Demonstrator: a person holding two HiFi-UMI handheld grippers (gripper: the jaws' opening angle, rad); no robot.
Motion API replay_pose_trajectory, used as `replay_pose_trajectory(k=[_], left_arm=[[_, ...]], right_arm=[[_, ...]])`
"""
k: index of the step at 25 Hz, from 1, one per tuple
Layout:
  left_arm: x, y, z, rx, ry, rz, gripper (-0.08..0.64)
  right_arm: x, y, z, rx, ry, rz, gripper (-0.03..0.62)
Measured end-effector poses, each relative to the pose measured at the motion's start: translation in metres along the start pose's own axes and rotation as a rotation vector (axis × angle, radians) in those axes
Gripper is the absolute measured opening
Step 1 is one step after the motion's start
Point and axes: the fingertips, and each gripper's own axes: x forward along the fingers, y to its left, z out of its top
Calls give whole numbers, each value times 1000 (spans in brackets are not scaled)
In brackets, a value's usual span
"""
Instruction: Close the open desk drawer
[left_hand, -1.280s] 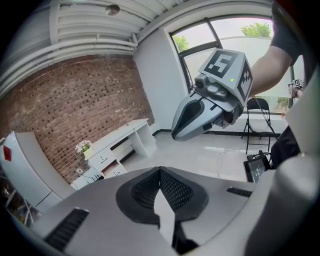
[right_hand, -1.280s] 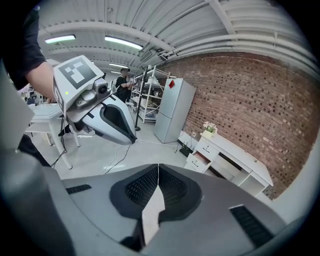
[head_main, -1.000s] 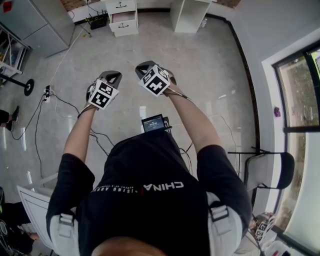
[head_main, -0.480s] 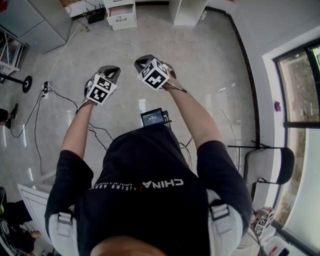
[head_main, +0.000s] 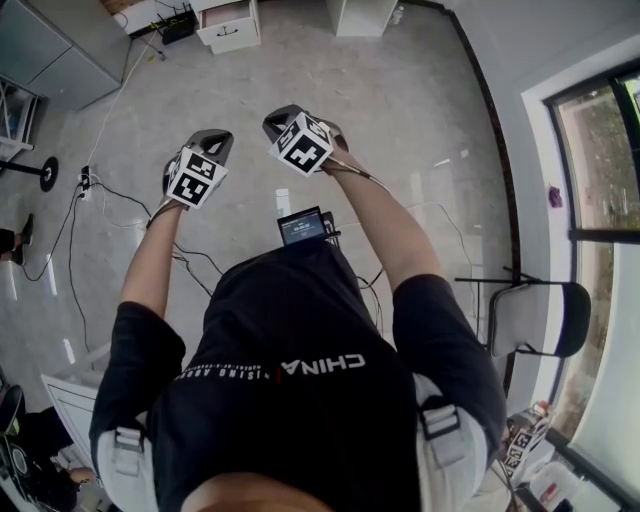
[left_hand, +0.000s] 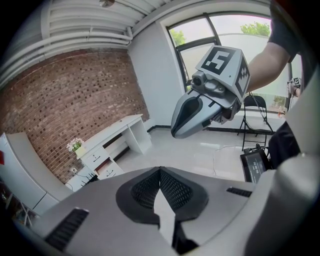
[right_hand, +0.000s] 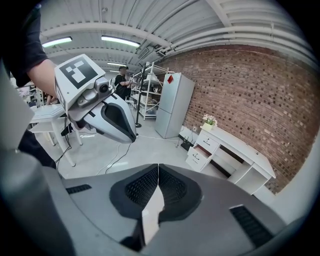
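Observation:
The white desk (right_hand: 240, 150) stands against the brick wall, far across the floor. Its drawer unit (head_main: 230, 25) shows at the top edge of the head view. One upper drawer (right_hand: 202, 149) is pulled out; this open drawer (left_hand: 106, 170) also appears small in the left gripper view. My left gripper (left_hand: 160, 169) is shut and empty, held in the air at waist height (head_main: 213, 140). My right gripper (right_hand: 158, 166) is shut and empty too, just right of the left one (head_main: 280, 115). Both are well short of the desk.
A grey cabinet (head_main: 60, 50) and a tall fridge (right_hand: 172, 105) stand left of the desk. Cables and a power strip (head_main: 92, 182) lie on the floor at left. A folding chair (head_main: 535, 320) stands by the window at right. A small screen (head_main: 303, 226) hangs at the person's waist.
In the head view the drawer unit has drifted up to the top edge. Both grippers stay shut, side by side, and sit slightly higher in the picture.

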Motion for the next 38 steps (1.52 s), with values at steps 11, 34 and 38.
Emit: replay_pose_trajectory(k=[11, 34, 38], left_arm=[[14, 27, -9, -81, 15, 59, 12], [140, 358, -55, -100, -29, -17, 12], [148, 404, -69, -139, -35, -20, 12]], right_arm=[[22, -10, -20, 66, 0, 88, 17], [284, -192, 139, 39, 113, 61, 17], [315, -208, 161, 23, 140, 61, 17]])
